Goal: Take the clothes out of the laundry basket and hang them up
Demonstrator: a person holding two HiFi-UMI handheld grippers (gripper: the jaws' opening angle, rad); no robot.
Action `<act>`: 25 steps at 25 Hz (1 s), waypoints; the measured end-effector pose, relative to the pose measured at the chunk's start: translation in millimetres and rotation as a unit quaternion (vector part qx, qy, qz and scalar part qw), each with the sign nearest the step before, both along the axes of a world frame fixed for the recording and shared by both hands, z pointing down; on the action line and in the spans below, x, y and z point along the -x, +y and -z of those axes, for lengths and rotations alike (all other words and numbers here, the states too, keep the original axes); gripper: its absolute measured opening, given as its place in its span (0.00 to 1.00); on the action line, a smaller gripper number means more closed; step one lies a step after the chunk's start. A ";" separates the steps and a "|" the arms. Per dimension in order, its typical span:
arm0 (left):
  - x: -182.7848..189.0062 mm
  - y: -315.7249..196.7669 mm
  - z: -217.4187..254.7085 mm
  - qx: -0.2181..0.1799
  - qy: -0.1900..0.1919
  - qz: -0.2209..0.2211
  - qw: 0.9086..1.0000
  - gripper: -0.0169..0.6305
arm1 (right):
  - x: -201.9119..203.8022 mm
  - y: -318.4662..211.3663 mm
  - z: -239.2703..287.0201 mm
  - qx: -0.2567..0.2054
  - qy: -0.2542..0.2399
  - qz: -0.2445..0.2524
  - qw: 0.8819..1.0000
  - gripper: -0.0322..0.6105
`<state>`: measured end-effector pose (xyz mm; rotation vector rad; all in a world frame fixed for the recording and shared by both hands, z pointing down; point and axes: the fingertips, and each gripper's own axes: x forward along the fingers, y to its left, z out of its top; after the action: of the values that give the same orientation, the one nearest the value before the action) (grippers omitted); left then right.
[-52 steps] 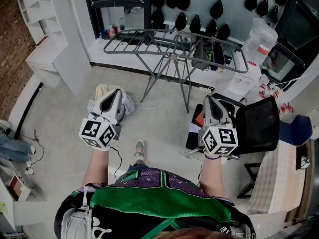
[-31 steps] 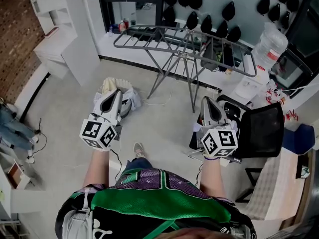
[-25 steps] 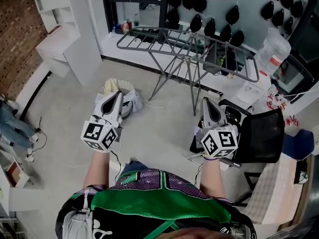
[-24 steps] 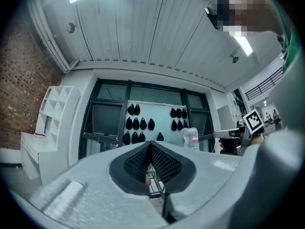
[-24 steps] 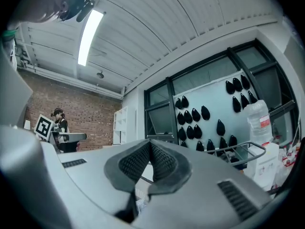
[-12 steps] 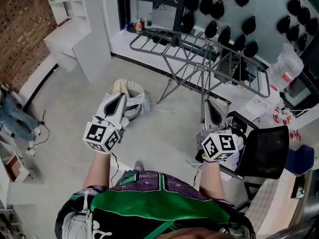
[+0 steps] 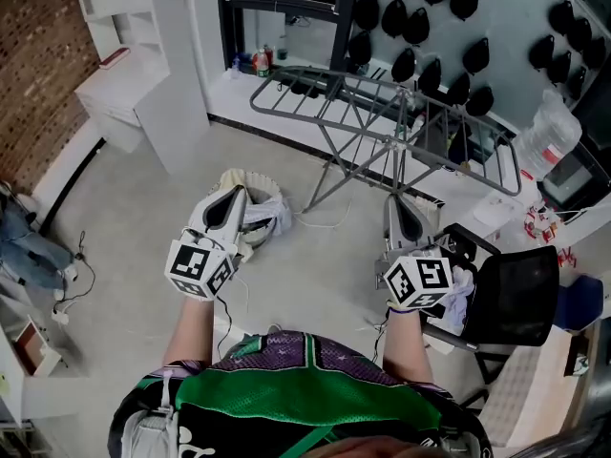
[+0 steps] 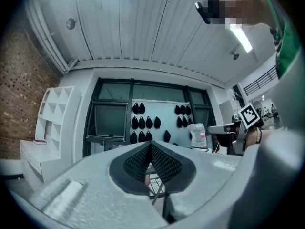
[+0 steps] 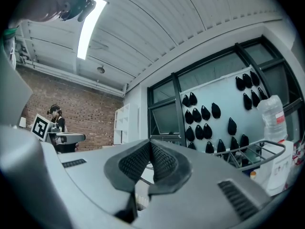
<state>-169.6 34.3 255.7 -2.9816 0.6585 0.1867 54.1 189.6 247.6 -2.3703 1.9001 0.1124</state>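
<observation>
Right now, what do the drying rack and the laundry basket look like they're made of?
Drying rack: likely metal, with a grey painted finish, judging by thin straight rods and slim crossed legs. Laundry basket: cream, perhaps woven or soft plastic; its rim looks wavy, but it's too small to tell.

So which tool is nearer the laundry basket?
The left tool: its tip overlaps the laundry basket in the head view; the right tool is by the drying rack.

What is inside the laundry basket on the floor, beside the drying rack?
Pale, crumpled clothes fill the laundry basket and hang over its rim. In the head view the left hand-held gripper covers part of it, so the lower layers and the bottom cannot be seen.
</observation>
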 end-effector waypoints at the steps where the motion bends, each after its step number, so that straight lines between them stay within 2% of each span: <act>1: 0.8 -7.0 -1.5 -0.005 -0.004 0.001 1.000 0.05 | 1.9 -8.0 0.0 0.000 0.001 0.000 1.000 0.05; 5: 6.2 -34.7 -6.1 -0.019 -0.015 0.008 1.000 0.05 | 10.8 -39.6 -1.2 0.002 0.003 0.006 1.000 0.05; 12: 29.5 -75.0 -8.3 -0.013 0.008 0.002 1.000 0.05 | 33.3 -85.8 -7.0 0.014 0.006 0.014 1.000 0.05; 25: 51.5 -109.8 -31.3 0.016 0.007 0.024 1.000 0.05 | 52.2 -124.3 -21.1 0.043 0.015 0.035 0.998 0.05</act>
<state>-221.1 -75.5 286.9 -2.9930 0.7413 0.1968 1.9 65.3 268.7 -2.3644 2.0388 0.0611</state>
